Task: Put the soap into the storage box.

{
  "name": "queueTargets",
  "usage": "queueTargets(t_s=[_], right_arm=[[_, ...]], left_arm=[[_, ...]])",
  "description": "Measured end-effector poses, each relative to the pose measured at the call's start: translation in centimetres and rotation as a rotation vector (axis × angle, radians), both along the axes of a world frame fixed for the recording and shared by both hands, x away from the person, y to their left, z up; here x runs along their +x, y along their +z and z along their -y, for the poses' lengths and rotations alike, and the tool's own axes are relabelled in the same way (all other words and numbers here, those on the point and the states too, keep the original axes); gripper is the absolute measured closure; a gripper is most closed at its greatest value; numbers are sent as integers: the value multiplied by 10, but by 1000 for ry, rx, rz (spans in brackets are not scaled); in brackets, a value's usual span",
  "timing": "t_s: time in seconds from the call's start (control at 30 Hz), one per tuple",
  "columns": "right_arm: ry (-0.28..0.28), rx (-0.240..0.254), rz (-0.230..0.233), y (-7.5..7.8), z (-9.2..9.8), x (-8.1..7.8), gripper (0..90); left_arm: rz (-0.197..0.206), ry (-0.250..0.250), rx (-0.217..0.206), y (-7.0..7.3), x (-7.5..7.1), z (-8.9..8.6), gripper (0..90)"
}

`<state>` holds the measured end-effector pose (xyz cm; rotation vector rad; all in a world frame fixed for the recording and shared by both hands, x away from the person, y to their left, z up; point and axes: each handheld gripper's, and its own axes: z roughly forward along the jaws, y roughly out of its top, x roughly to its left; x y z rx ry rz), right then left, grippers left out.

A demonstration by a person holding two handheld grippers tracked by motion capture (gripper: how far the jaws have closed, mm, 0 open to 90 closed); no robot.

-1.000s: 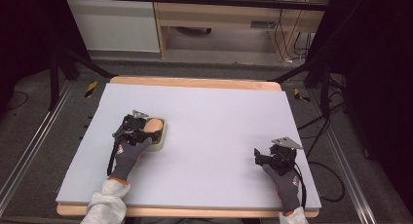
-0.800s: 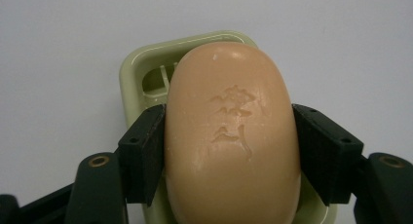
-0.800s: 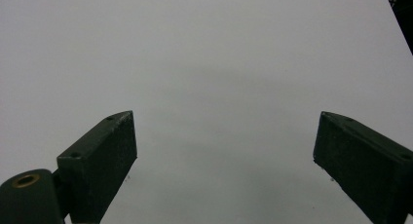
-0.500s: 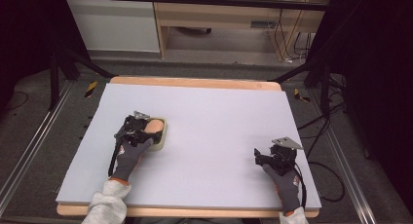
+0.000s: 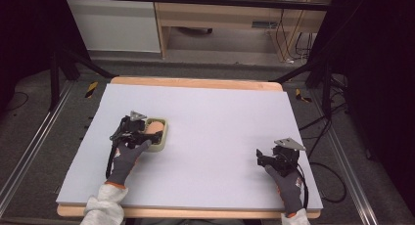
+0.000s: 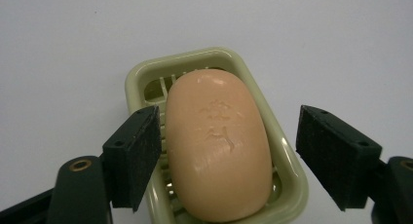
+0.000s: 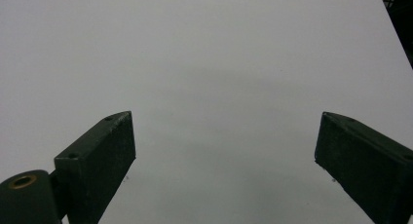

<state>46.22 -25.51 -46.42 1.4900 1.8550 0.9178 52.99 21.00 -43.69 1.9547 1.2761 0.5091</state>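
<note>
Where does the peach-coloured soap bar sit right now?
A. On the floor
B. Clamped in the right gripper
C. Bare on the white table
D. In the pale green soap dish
D: the soap bar lies in the soap dish, between the open left gripper jaws.

Person's hands and hand-held grippers, seen from above
Grey gloves with orange cuffs, white sleeves; left gripper (image 5: pixel 142 128) and right gripper (image 5: pixel 268 155) black, each carrying a grey three-cornered plate and black cable

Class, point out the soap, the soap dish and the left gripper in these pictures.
soap (image 6: pixel 219 146), left gripper view, middle of its embossed top.
soap dish (image 6: pixel 253 90), left gripper view, its green rim.
left gripper (image 6: pixel 229 163), left gripper view, midway between its open jaws.
</note>
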Motion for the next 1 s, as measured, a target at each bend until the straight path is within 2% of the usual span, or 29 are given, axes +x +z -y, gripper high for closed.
queueTargets(t_s=[0.13,0.2,0.37,0.5,0.63,0.77,0.83,1.0], right_arm=[[-11,6,6,2,4,-1,75],[-15,10,7,2,6,-2,73],[-27,-7,8,2,11,-3,65],[-31,0,3,1,18,-4,54],[-38,8,-6,-1,26,-6,53],[-48,7,-15,-4,31,-8,54],[-33,8,-41,-7,34,-9,58],[-19,-10,-56,-9,31,-11,60]], left_arm=[[19,-29,-19,5,-12,-2,237],[32,-45,-15,6,-19,-3,238],[45,-55,-27,5,-32,-9,237],[66,-46,-22,1,-44,-17,230],[77,-10,-43,-2,-54,-31,231],[63,-5,-39,-10,-62,-42,227],[49,-1,-32,-16,-68,-54,222],[41,22,-31,-22,-75,-67,219]])
